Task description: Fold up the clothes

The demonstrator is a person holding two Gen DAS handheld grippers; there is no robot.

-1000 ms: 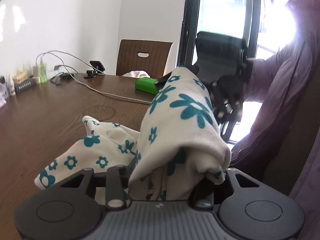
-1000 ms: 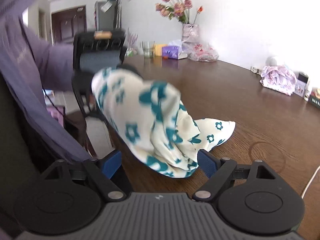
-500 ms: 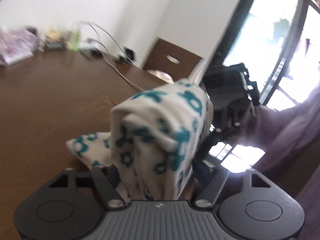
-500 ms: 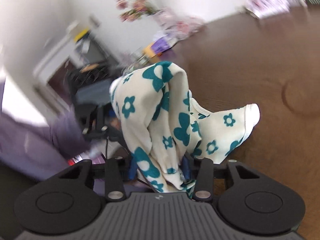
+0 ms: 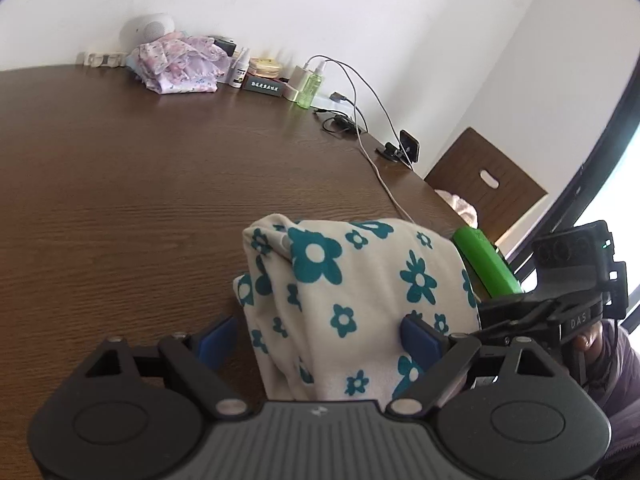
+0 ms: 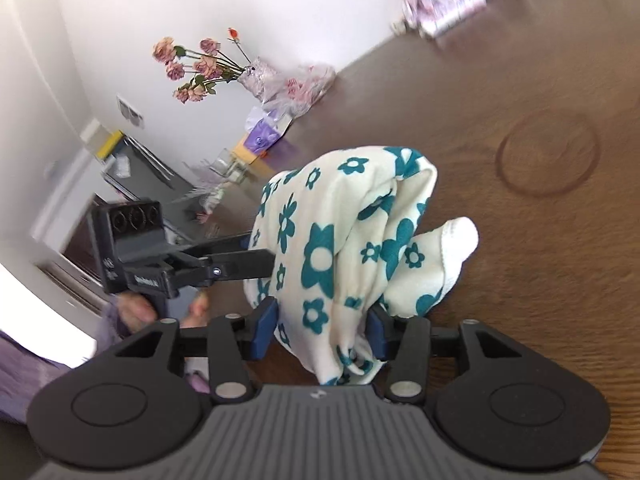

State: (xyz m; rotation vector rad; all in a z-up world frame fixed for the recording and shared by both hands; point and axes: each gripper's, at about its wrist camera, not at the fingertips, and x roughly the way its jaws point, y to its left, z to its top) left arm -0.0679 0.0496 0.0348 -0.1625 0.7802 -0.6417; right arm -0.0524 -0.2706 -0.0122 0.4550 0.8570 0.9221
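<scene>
A cream cloth with teal flowers [image 5: 360, 280] hangs bunched above the brown table [image 5: 140, 200]. My left gripper [image 5: 319, 337] stands wide with its jaws still opening. The cloth lies between its blue pads; the left pad [image 5: 218, 338] is clear of the fabric and the other one touches it. My right gripper [image 6: 320, 330] has the bunched cloth [image 6: 340, 240] pinched between its blue pads, though its jaws are easing apart. A loose corner [image 6: 456, 240] droops towards the table. In the right wrist view the left gripper's fingers [image 6: 240, 262] reach into the cloth from the left.
A green box [image 5: 486, 264] sits right behind the cloth. A white cable [image 5: 380, 176], a phone stand [image 5: 408, 146], bottles and a purple garment pile [image 5: 176, 64] lie along the far edge. A wooden chair [image 5: 484, 184] stands at the table's end. A flower vase [image 6: 256, 76] is near the wall.
The left jaws, shut on the cloth a second ago, have spread wide. The right jaws, then wide, have closed onto the bunch. Both grippers have rolled, and the cloth sits lower.
</scene>
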